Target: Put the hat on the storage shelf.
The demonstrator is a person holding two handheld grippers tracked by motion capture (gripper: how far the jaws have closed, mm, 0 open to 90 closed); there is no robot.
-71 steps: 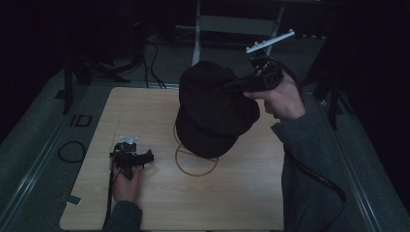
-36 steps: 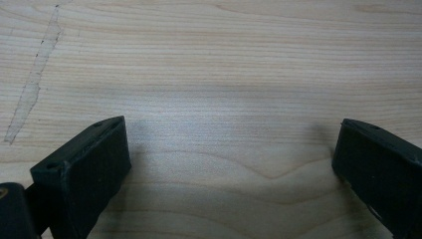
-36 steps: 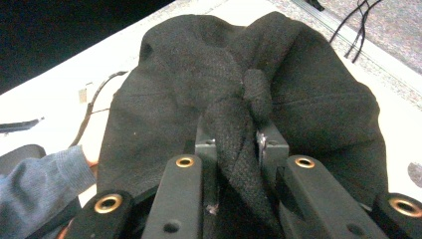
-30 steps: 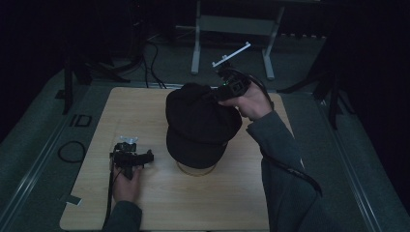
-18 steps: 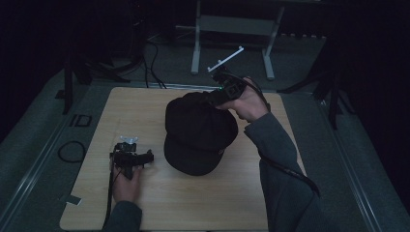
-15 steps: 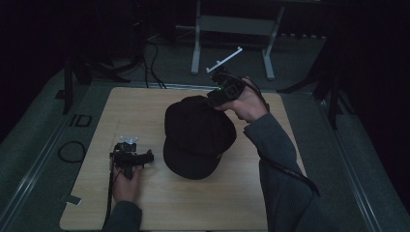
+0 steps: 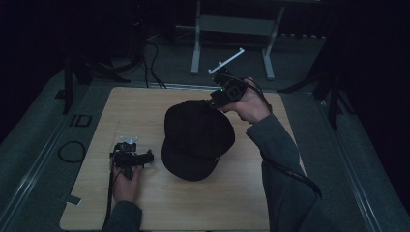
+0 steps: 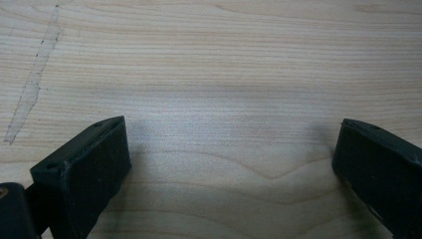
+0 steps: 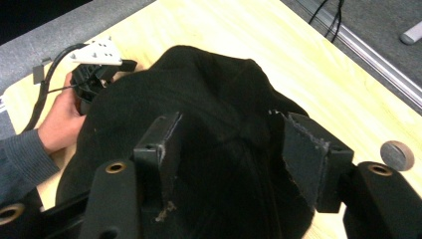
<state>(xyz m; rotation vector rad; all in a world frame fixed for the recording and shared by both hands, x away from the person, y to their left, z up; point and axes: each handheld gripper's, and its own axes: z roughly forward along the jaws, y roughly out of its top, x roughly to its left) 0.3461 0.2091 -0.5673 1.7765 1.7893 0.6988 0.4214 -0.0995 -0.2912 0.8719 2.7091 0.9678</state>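
**Jaws let go of the black cap**

Jaws of the right gripper [image 9: 229, 159] have just been opening; they stand spread on both sides of the crown of the black cap [image 7: 197, 137], and the pads do not seem to press it. The cap lies in the middle of the bench [image 7: 145, 104], brim toward the person. I judge it light and soft: the crown will fold under a pinch, while the brim looks stiffer and better to hold. The left gripper [image 7: 129, 157] rests on the bench well apart, its jaws spread and empty.
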